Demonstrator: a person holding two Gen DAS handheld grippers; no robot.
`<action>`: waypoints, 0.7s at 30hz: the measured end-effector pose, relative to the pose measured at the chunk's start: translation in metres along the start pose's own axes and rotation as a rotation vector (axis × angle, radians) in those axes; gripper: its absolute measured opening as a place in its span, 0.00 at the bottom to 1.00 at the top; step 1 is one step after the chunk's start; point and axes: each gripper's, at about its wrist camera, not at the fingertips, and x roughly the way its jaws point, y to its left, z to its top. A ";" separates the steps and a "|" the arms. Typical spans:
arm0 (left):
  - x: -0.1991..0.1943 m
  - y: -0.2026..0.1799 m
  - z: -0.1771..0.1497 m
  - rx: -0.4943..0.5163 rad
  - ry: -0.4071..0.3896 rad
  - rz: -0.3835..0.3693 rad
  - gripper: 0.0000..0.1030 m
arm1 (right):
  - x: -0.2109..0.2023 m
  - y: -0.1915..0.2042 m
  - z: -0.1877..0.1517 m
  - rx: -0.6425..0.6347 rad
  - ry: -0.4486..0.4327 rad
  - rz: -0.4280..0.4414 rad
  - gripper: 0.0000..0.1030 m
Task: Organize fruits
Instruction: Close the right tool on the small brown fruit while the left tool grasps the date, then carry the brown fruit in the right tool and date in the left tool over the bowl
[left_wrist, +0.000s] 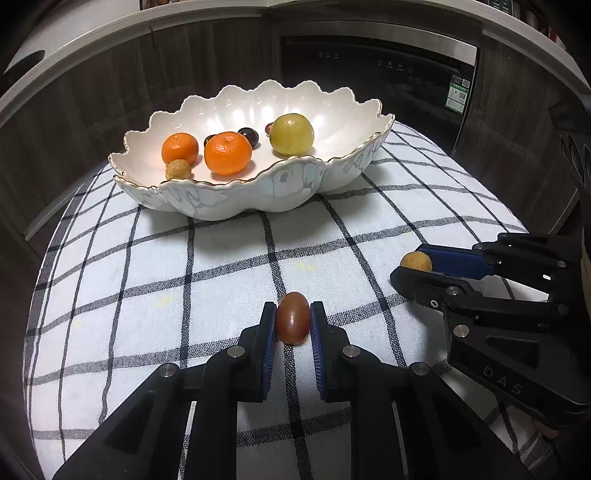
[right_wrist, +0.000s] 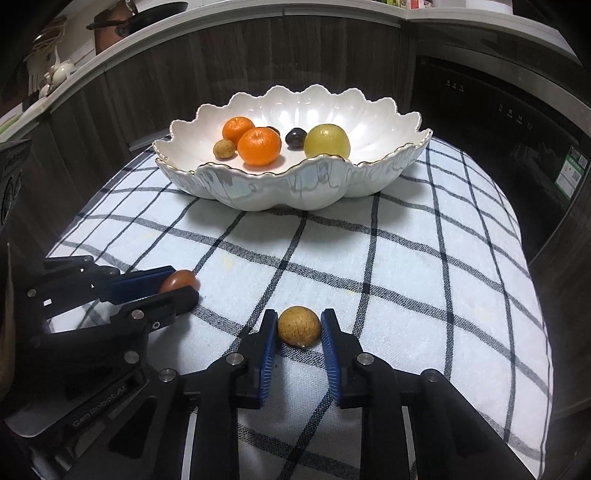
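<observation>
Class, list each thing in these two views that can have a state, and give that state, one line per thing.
left gripper: shut on the red oval fruit
right gripper: shut on the brown round fruit
bowl: upright on the checked cloth, holding fruit

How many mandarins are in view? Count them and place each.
2, both inside the scalloped white bowl: one mandarin toward its left end, the other mandarin just right of it, nearer the front rim. None appears hidden.
</observation>
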 end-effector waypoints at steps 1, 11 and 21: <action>0.000 0.000 0.000 -0.002 0.002 -0.001 0.18 | 0.000 0.000 0.000 0.003 0.000 0.002 0.24; -0.004 0.002 0.000 -0.014 0.003 -0.004 0.18 | -0.004 -0.001 0.001 0.018 -0.004 0.007 0.24; -0.030 0.003 0.007 -0.023 -0.045 -0.007 0.18 | -0.026 0.003 0.008 0.019 -0.038 -0.008 0.24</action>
